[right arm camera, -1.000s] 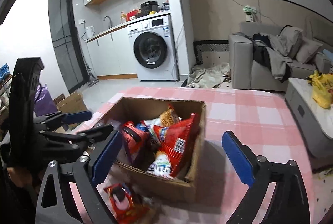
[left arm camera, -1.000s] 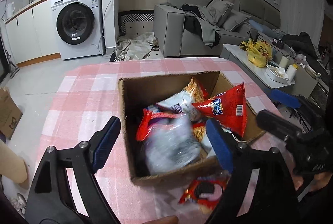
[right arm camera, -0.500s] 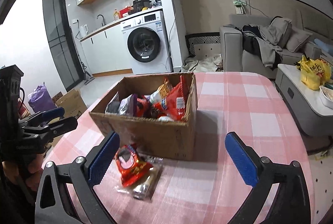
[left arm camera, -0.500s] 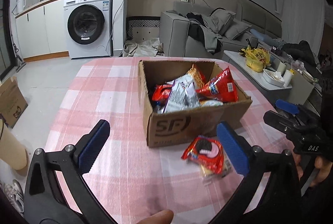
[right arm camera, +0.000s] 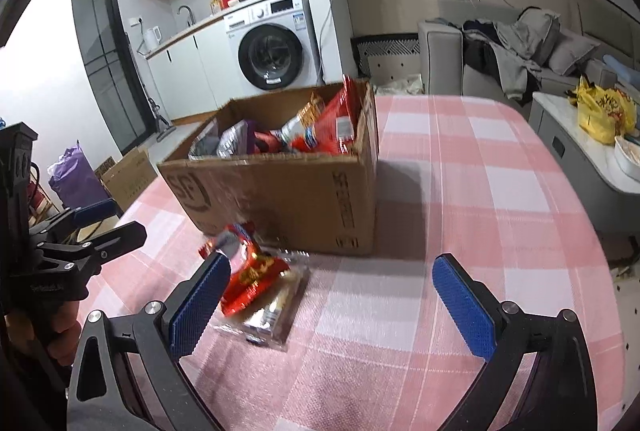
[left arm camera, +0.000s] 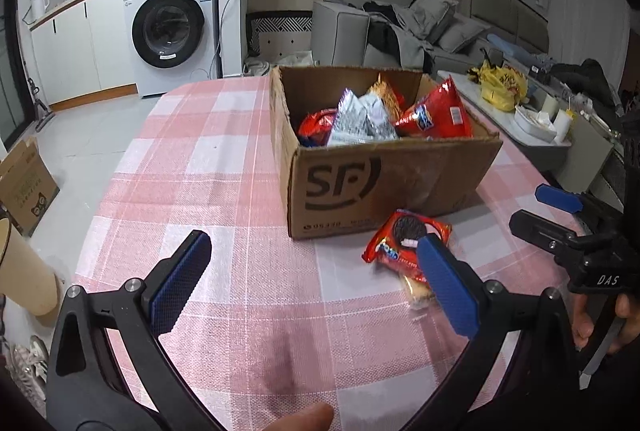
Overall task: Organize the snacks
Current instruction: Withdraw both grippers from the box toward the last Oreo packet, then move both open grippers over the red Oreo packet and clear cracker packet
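On the pink-checked counter (left arm camera: pixel 224 167), a cardboard box (left arm camera: pixel 384 175) holds snack bags (left arm camera: pixel 360 119). Just in front of the box lies a red cookie packet (left arm camera: pixel 400 243) atop a clear wrapper. The left hand-held gripper (left arm camera: pixel 316 275) and right hand-held gripper (right arm camera: pixel 332 295) hover near the box, both wide open and empty.

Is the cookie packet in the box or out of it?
Out. The cookie packet lies flat on the pink checked tablecloth, just in front of the cardboard box, which holds the other snack bags.
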The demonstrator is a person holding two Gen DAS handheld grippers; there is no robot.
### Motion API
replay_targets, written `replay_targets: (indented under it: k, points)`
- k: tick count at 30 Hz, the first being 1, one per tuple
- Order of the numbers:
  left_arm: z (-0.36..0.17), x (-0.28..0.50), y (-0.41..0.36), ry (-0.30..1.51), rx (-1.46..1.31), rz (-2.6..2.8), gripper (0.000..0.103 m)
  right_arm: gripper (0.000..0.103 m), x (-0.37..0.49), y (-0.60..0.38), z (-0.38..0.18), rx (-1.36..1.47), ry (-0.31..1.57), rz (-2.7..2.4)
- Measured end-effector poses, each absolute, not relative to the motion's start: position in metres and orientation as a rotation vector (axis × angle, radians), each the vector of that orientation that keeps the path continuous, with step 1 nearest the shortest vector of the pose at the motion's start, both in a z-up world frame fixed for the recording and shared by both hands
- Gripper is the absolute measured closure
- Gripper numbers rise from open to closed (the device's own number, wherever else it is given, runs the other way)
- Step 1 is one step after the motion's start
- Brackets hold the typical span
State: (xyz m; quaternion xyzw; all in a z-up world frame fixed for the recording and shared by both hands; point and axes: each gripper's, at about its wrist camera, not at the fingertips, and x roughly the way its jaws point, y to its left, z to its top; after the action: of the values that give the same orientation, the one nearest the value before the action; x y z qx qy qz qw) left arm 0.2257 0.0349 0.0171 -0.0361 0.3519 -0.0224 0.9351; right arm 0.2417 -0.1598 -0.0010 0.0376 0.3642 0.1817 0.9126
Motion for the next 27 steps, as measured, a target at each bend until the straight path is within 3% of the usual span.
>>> replay_targets:
  k: [27]
  points:
    - [-0.030, 0.257, 0.044, 0.837, -0.099, -0.035, 0.001, 0.000, 0.284, -0.112, -0.063, -0.006, 0.961, 0.430]
